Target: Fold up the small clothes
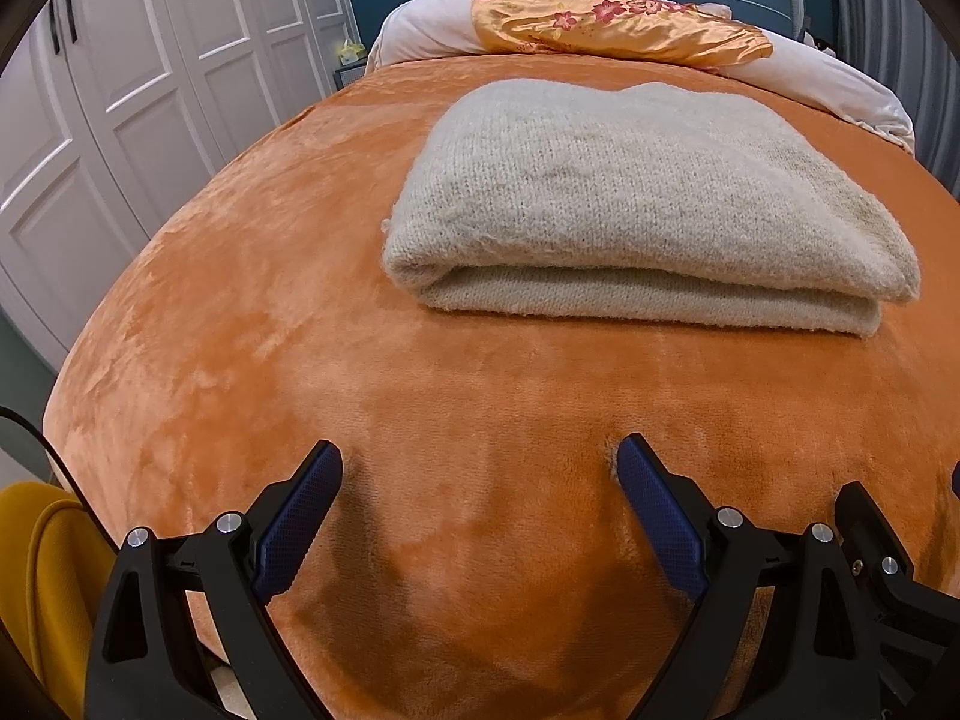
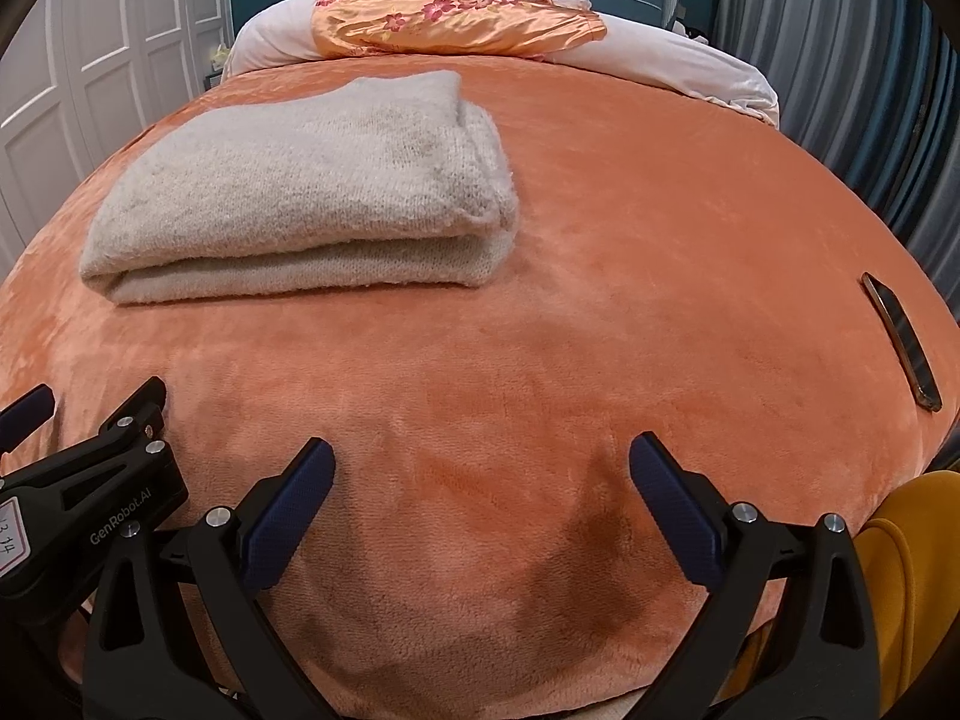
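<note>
Cream knitted garment (image 1: 648, 192), folded into a thick rectangle, lying flat mid-bed on the orange plush blanket (image 1: 300, 312). Left gripper (image 1: 480, 468): spread wide, empty, near edge of bed; garment well beyond it, slightly right. Right gripper (image 2: 480, 462): likewise wide, empty; garment (image 2: 312, 180) far and left of it. Dark flat phone-like object (image 2: 900, 342) at right edge. Floral satin pillow (image 1: 618, 21) at far end.

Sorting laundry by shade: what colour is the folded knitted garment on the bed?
Cream, off-white; the folded knitted garment shows best in the left wrist view.
</note>
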